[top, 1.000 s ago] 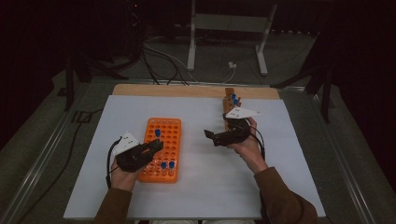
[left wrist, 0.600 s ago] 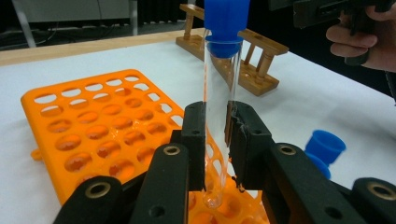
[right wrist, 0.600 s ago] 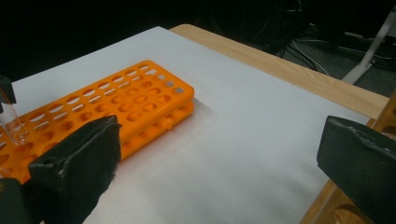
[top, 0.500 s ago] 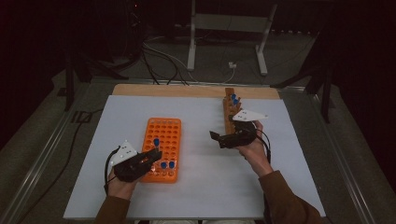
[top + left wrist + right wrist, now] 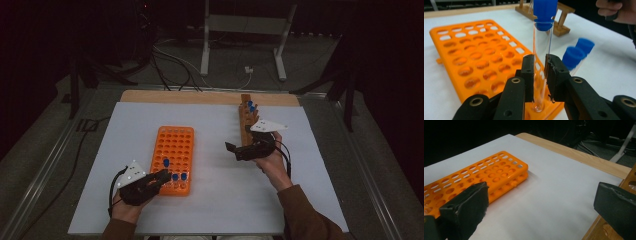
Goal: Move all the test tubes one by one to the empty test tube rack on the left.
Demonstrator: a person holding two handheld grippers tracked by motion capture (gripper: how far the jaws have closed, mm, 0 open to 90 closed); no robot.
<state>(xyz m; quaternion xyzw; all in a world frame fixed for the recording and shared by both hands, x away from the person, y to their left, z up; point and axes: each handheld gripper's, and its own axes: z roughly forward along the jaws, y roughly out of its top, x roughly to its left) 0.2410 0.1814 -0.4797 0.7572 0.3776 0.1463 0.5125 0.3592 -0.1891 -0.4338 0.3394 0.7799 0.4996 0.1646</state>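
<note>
A clear blue-capped test tube (image 5: 541, 50) stands upright, clamped between the closed jaws of the left gripper (image 5: 539, 75), its base over the near edge of the orange rack (image 5: 474, 62) beside two capped tubes (image 5: 576, 56), while the right gripper (image 5: 240, 150) hangs wide open, empty, by the wooden rack (image 5: 246, 117).

High view: room beyond white table sheet (image 5: 225, 200) dark, floor cables barely legible; sheet evenly lit from above, no hard shadows, mild grain. Left gripper view: bright, soft light; orange tube rack (image 5: 474, 57) sharp at near end, softer toward far end; blue-capped glass tube (image 5: 542, 50) shows faint glare streaks on glass; two blue caps (image 5: 577, 52) right of it blurred. Right gripper view: rack casts short soft shadow onto sheet; near jaws out of focus; background black.
</note>
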